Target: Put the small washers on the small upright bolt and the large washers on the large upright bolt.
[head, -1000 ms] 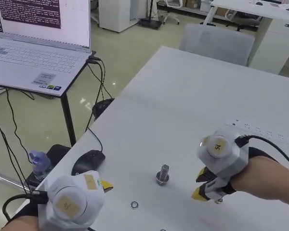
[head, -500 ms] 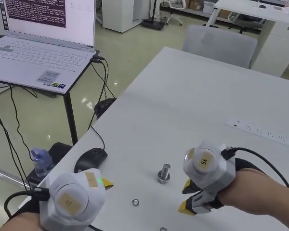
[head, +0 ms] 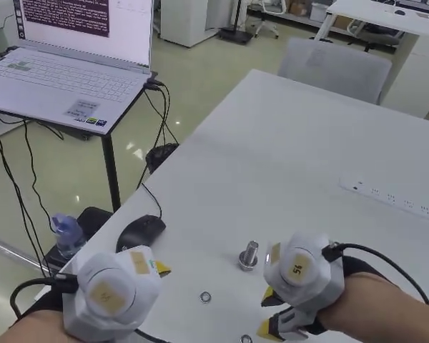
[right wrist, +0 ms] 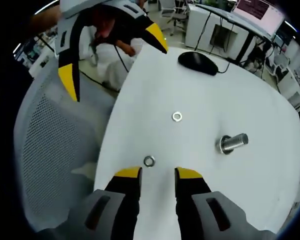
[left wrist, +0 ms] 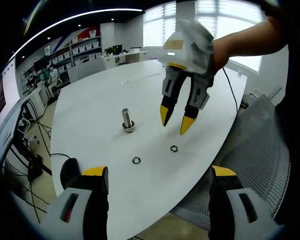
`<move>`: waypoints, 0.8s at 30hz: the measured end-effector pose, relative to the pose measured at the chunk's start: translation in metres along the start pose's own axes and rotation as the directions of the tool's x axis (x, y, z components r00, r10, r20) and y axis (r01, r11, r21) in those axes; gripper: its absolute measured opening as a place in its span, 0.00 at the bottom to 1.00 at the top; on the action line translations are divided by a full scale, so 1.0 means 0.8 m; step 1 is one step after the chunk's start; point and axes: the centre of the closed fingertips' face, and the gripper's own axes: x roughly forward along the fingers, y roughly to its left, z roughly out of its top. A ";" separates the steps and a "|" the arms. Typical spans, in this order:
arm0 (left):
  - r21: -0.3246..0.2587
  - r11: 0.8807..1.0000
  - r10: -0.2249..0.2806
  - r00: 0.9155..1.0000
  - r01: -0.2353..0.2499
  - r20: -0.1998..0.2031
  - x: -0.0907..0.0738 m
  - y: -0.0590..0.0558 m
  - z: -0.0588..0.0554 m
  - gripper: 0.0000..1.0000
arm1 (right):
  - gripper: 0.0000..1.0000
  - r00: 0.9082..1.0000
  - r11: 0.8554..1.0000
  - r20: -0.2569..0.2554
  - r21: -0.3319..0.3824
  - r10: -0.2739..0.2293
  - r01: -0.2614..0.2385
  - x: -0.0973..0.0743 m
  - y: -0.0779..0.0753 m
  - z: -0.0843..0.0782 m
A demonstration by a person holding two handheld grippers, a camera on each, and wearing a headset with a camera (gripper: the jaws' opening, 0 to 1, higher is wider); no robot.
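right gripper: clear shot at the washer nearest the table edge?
Probably yes: the washer lies bare on the table just ahead of the open right gripper, nothing between them.

Yellow sticker [head: 297, 269] on right gripper [head: 266, 314], perhaps "56", laptop screen [head: 86, 21] text unreadable

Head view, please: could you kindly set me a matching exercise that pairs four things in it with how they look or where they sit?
Things:
1. laptop
2. mouse
3. bolt
4. power strip

Descriptions:
A. white, long and flat, at the far right
B. silver, standing upright
C. open, with its screen lit
D. black, at the left edge of the table

Pairs: 1-C; 2-D; 3-B; 4-A
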 end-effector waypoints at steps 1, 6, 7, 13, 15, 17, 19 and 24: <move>-0.001 1.000 0.001 1.000 -0.001 0.001 0.000 0.000 0.000 0.82 | 0.28 1.000 1.000 -0.005 -0.006 0.001 -0.001 0.004 0.002 -0.001; -0.005 1.000 0.004 1.000 -0.004 0.003 -0.003 -0.004 -0.001 0.82 | 0.27 1.000 1.000 -0.018 -0.024 0.002 -0.002 0.019 0.004 -0.007; -0.005 1.000 0.004 1.000 -0.004 0.003 -0.003 -0.005 -0.001 0.82 | 0.27 1.000 1.000 -0.020 -0.026 0.005 -0.005 0.023 0.005 -0.008; -0.003 1.000 0.001 1.000 -0.001 -0.002 -0.003 -0.008 -0.004 0.81 | 0.26 1.000 0.999 -0.018 -0.042 0.014 -0.015 0.039 0.010 -0.007; -0.007 1.000 0.000 1.000 0.000 0.002 -0.004 -0.009 -0.003 0.81 | 0.26 1.000 0.999 -0.023 -0.043 0.014 -0.015 0.045 0.011 -0.008; -0.008 1.000 0.001 1.000 -0.001 0.002 -0.004 -0.009 -0.003 0.81 | 0.26 1.000 0.999 -0.022 -0.042 0.016 -0.017 0.048 0.011 -0.009; -0.009 1.000 0.001 1.000 -0.001 0.003 -0.005 -0.009 -0.004 0.81 | 0.26 1.000 0.999 -0.027 -0.042 0.016 -0.017 0.050 0.011 -0.010; -0.012 1.000 0.001 1.000 -0.001 0.006 -0.005 -0.009 -0.004 0.80 | 0.24 1.000 0.999 -0.023 -0.039 0.009 -0.010 0.050 0.010 -0.010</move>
